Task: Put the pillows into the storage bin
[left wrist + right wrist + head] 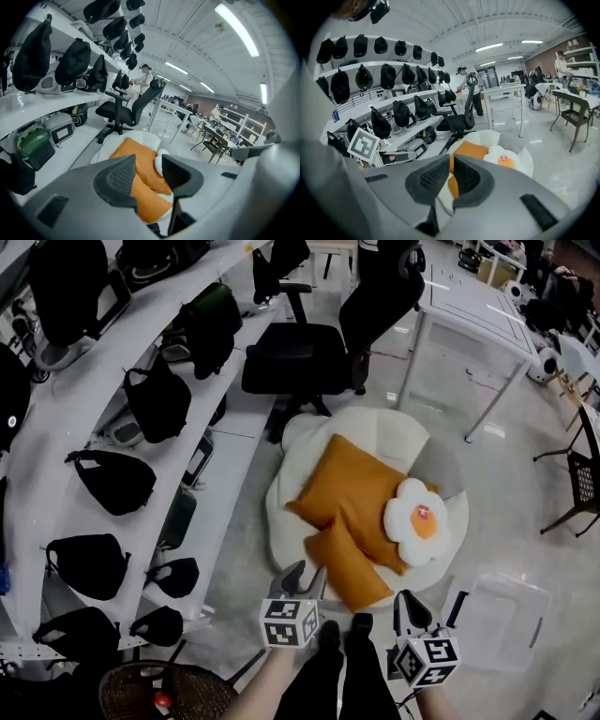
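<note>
Two orange pillows lie on a round white floor cushion (375, 432): a large one (352, 488) and a smaller one (347, 563) in front of it. A fried-egg-shaped pillow (424, 521) rests on the large one's right side. The clear storage bin (502, 615) stands on the floor to the right of the cushion. My left gripper (305, 576) hovers just short of the small orange pillow (150, 201), open and empty. My right gripper (412, 601) is beside it, nearer the bin; its jaws stand a narrow gap apart with nothing between them (451, 161).
White shelves (141, 409) with black bags run along the left. A black office chair (300, 357) stands behind the cushion, a white table (469, 306) at the back right, a dark chair (581, 474) at the right edge. A wicker basket (159, 695) sits bottom left.
</note>
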A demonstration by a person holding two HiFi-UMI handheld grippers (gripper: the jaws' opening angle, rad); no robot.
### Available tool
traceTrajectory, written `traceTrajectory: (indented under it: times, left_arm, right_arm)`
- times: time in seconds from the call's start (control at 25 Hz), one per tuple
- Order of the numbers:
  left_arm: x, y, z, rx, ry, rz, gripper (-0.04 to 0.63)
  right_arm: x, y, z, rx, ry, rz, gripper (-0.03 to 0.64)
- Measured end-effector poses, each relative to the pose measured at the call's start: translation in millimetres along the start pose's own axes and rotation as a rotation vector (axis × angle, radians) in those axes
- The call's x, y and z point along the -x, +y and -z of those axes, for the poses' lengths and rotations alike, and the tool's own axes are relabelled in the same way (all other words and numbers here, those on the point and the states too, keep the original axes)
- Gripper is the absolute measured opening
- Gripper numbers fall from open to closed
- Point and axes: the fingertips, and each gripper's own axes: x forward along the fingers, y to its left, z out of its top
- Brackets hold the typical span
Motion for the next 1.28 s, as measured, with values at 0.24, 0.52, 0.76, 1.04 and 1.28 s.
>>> traceTrajectory:
  times: [0.24,0.52,0.76,1.04,1.28]
  left_arm:
    - [-63,20,11,0.028,0.042,-0.025,0.155]
    - [-145,43,29,0.045,0.073,-0.058,0.16]
    - [-216,54,67,0.048,0.137,-0.096,0.167]
    - [-271,70,104,0.029,0.195,-0.129,0.167]
    - [-305,84,128,0.046,0.238,-0.153,0.169]
  right_arm:
    - [-51,-23,13,0.001,0.054,-0.025,0.014]
    - [-112,-65,42,-0.013,0.099,-0.038,0.014]
    - [-163,-105,80,-0.025,0.152,-0.064,0.014]
    - [-205,-133,109,-0.004,0.192,-0.081,0.014]
    - [-230,-146,133,-0.016,0.227,-0.088,0.014]
